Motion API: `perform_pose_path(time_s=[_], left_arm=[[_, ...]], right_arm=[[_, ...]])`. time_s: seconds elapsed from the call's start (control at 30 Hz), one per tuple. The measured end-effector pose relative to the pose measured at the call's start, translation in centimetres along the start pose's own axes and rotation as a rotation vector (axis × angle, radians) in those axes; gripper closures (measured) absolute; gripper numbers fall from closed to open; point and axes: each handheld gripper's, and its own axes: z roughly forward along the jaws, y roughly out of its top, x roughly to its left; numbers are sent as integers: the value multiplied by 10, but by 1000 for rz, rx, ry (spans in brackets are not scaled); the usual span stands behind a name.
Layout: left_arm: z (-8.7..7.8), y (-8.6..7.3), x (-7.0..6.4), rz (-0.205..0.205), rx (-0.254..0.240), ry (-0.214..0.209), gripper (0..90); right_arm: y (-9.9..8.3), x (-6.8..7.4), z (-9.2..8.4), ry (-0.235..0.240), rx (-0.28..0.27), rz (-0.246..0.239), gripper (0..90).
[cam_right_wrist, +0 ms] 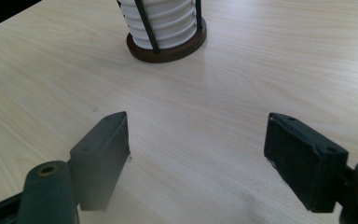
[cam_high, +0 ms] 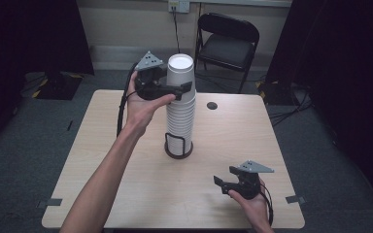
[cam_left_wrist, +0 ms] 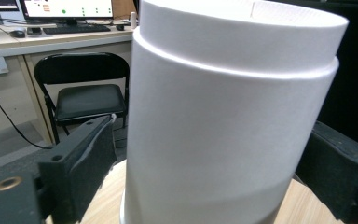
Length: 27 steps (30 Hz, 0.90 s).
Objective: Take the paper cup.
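Top cup [cam_high: 180, 68] sits between the left claw [cam_high: 187, 88] jaws, untouched

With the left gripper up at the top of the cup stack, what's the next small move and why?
Probably close the left gripper on the top cup. Its fingers sit either side of that cup with gaps, not pressing, and the stack stands in its holder.

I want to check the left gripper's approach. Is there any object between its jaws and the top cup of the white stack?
Nothing visible does. The left gripper already has the top cup between its jaws; its pads seem just clear of the wall. The right gripper is apart, near the table edge.
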Motion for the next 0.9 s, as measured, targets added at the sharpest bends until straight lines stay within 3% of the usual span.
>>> perform_pose_path(time_s=[0.2,0.33,0.5,0.63,0.83,0.9], left_arm=[[10,-4,1,-8,27,-5,97],[17,-6,0,27,51,-2,111],[23,-9,3,-4,60,-13,81],[24,-10,1,13,61,3,78],[28,-12,1,1,74,1,83],[29,-12,0,22,88,-2,101]], right_arm=[[0,1,0,3,4,-3,220],[0,0,0,-8,-2,-3,220],[-1,0,1,-8,7,-3,220],[-1,0,1,-6,7,-6,220],[-1,0,0,-10,5,-1,220],[-1,0,0,-6,9,-5,218]])
